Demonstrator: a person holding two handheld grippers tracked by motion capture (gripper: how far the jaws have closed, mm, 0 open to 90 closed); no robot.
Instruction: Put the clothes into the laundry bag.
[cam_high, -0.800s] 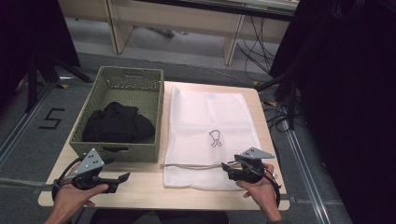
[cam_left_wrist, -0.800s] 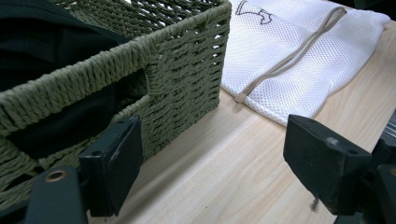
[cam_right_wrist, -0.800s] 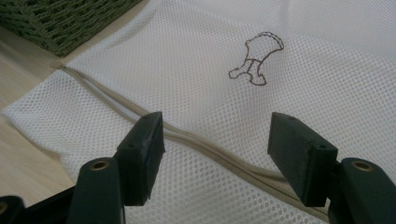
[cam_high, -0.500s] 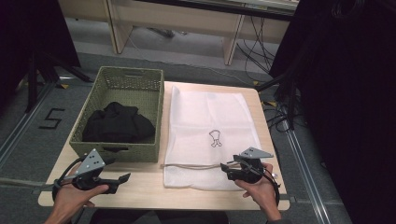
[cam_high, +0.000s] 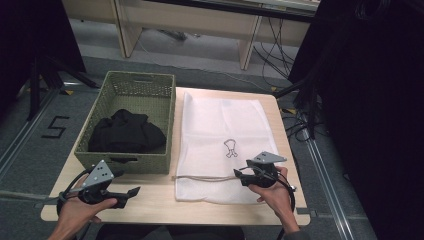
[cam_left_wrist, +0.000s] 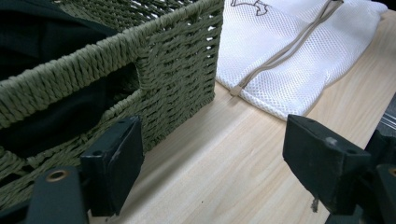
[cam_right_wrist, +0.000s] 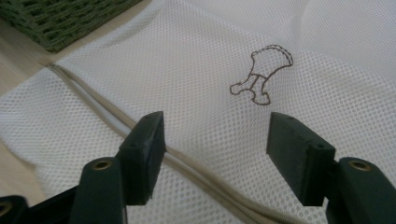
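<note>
left hand-held gripper (cam_high: 131, 192) – jaws apart, by basket (cam_high: 165, 125) | right hand-held gripper (cam_high: 241, 178) – jaws apart over mesh bag (cam_high: 220, 125)

A light wooden table (cam_high: 150, 200) is carrying a green woven basket (cam_high: 150, 100) at its left and a white mesh bag (cam_high: 215, 120) lying flat just beside it, reaching toward the near edge.
</note>
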